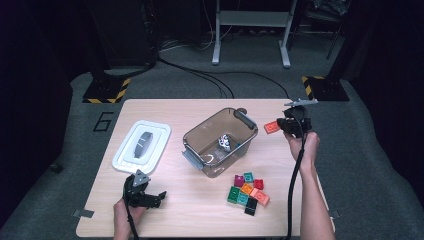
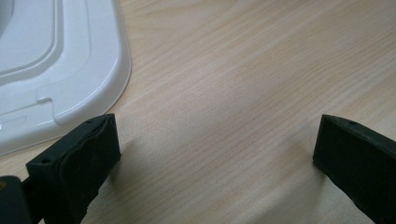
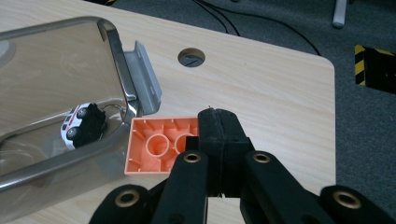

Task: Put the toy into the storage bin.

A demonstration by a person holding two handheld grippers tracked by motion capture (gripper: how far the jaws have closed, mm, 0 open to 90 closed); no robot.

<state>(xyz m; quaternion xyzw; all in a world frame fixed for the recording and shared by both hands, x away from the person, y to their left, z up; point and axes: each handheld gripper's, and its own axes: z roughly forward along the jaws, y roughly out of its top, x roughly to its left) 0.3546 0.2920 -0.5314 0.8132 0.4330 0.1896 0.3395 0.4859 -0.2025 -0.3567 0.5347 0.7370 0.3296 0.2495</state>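
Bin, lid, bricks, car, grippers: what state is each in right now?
Bin: open, upright.
Lid: off, flat on the table beside the bin.
Toy car: in the bin, on its side.
Orange brick: held, underside showing.
Other bricks: clustered on the table.
Right gripper: shut on the orange brick.
Left gripper: open, empty.

A lab or test room; grey carpet floor [image 1: 370, 165], hazard-striped stand bases [image 1: 106, 90], loose black cables [image 1: 210, 77], one bare wooden table [image 1: 190, 210].
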